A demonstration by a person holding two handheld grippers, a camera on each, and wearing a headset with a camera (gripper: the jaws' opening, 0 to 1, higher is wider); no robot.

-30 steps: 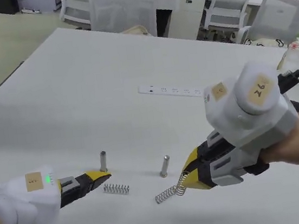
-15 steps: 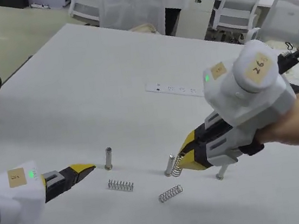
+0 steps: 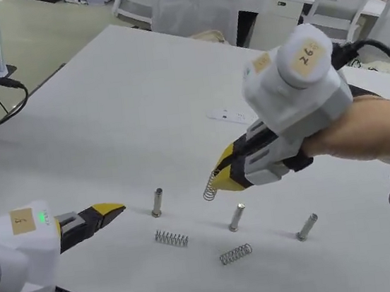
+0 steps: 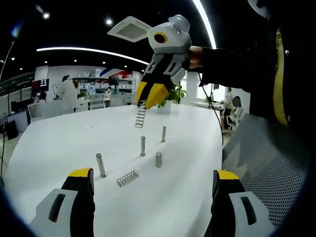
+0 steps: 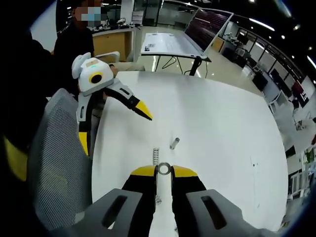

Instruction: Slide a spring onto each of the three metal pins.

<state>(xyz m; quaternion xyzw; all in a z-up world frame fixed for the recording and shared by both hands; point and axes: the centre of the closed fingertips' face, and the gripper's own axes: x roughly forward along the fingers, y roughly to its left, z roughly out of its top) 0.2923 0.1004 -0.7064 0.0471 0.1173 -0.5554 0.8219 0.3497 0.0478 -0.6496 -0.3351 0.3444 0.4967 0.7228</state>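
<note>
Head view: right gripper point(image 3: 221, 174), centre frame, jaws clamped on held spring point(image 3: 210, 186), which hangs clear of table point(image 3: 92, 116). Suggest: keep it vertical, centre its free end over a pin, lower straight. Count: three bare pins, namely left pin point(image 3: 157, 202), middle pin point(image 3: 236, 216) and right pin point(image 3: 307, 226); three springs, two being loose springs point(image 3: 171, 238) below centre. Left gripper point(image 3: 115, 211) lower left.
Left gripper view: own jaws wide apart.
Right gripper view: spring's ring end pinched, bottom centre.

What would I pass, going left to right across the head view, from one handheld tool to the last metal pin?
left gripper → left pin → hanging spring, held by the right gripper → middle pin → right pin
</note>
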